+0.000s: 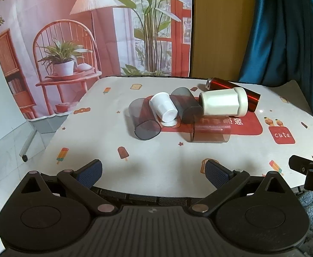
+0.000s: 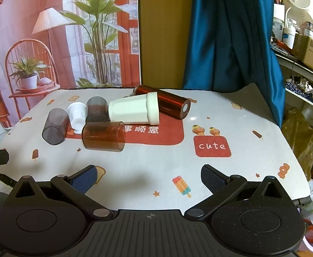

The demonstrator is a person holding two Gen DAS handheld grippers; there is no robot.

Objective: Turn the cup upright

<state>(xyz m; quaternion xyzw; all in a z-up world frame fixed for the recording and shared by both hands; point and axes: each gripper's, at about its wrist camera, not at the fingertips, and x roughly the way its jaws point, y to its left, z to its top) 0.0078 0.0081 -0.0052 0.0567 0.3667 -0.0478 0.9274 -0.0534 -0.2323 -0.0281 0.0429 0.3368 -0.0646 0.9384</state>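
Note:
Several cups lie on their sides in a cluster on the table. A brown clear cup (image 1: pixel 208 131) (image 2: pixel 103 136) lies nearest. A grey clear cup (image 1: pixel 144 120) (image 2: pixel 54 126), a small white cup (image 1: pixel 164 108) (image 2: pixel 77 114), a second grey cup (image 1: pixel 185 105) (image 2: pixel 96 109), a large cream cup (image 1: pixel 224 103) (image 2: pixel 134 110) and a red metal flask (image 1: pixel 233 91) (image 2: pixel 165 100) lie behind. My left gripper (image 1: pixel 153 173) is open and empty near the table's front edge. My right gripper (image 2: pixel 149 176) is open and empty, also short of the cups.
The table carries a patterned cloth (image 1: pixel 113 150) (image 2: pixel 242 171). A printed backdrop (image 1: pixel 92 32) and a blue curtain (image 2: pixel 231 42) hang behind. Shelves with clutter (image 2: pixel 302 42) stand on the right. The right gripper's body shows in the left wrist view (image 1: pixel 310 169).

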